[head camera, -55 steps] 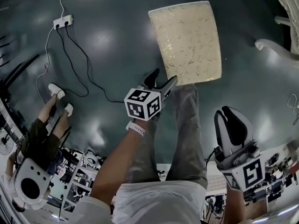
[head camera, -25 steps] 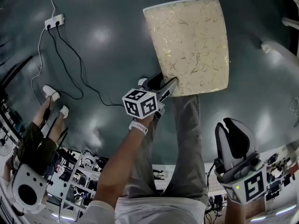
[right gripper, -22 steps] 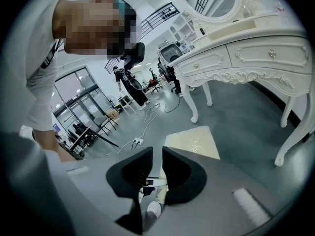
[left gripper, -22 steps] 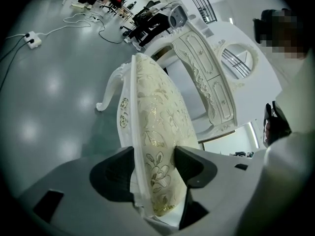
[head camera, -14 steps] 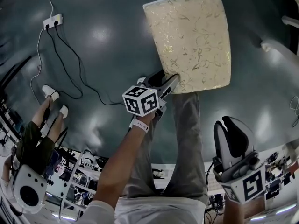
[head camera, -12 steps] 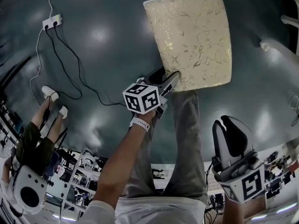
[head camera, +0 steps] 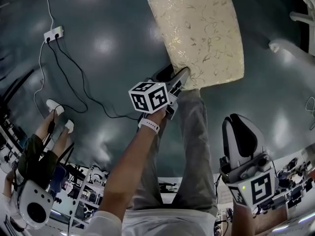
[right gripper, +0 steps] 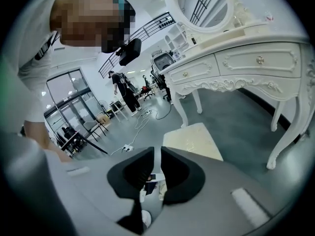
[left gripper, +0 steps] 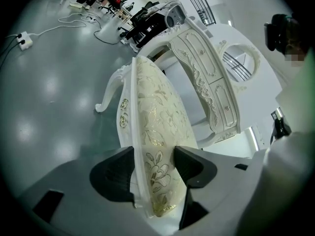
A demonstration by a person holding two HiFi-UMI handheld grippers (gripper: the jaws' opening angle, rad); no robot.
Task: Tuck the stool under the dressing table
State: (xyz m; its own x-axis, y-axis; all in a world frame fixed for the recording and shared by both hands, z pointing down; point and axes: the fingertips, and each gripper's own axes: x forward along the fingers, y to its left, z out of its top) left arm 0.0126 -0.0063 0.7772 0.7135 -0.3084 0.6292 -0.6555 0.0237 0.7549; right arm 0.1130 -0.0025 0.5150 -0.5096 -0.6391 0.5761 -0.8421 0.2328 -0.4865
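The stool (head camera: 199,33) has a cream cushion with a gold leaf pattern and a white carved frame. It stands on the dark floor ahead of me. My left gripper (head camera: 173,78) is shut on its near edge. In the left gripper view the seat (left gripper: 152,117) runs between the two pads and a curved white leg (left gripper: 106,98) shows to the left. The white dressing table (left gripper: 206,82) stands just beyond the stool, and one of its legs (head camera: 290,48) shows at the right of the head view. My right gripper (head camera: 239,124) hangs low at the right, shut and holding nothing.
A white power strip (head camera: 53,33) with black cables lies on the floor at the left. A person (head camera: 37,154) sits at the lower left. Desks with equipment stand behind me. The right gripper view shows the dressing table's drawers (right gripper: 246,65) and oval mirror (right gripper: 206,4).
The left gripper has kept its hold on the stool's near edge. The stool has shifted a little up in the head view. My right gripper has drifted slightly.
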